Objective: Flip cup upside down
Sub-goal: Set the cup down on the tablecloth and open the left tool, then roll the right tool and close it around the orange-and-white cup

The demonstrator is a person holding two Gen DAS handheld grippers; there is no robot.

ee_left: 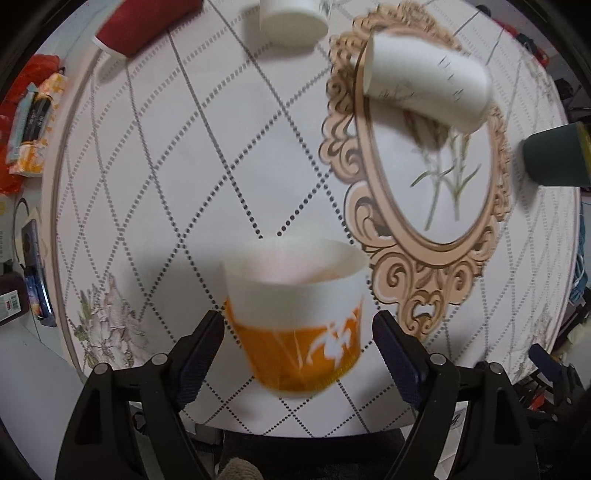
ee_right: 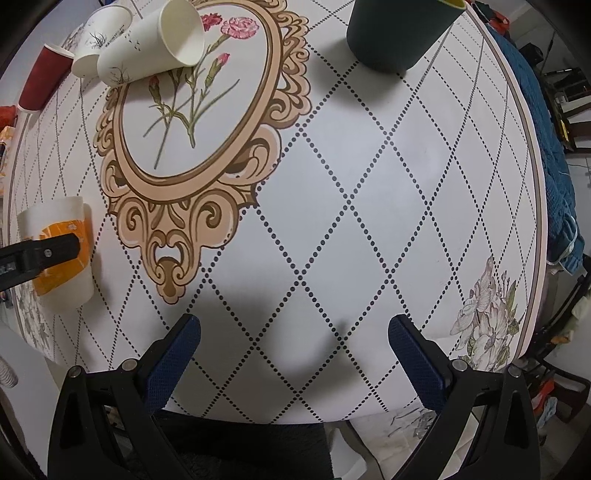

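Note:
An orange and white paper cup stands upright on the round table, mouth up, between the fingers of my left gripper. The jaws are open and stand a little apart from the cup's sides. The same cup shows at the left edge of the right wrist view, with a left finger in front of it. My right gripper is open and empty over the near part of the table.
A white paper cup lies on its side on the ornate oval print. Another white cup, a red cup and a dark green cup stand farther back. Clutter lies beyond the table edge.

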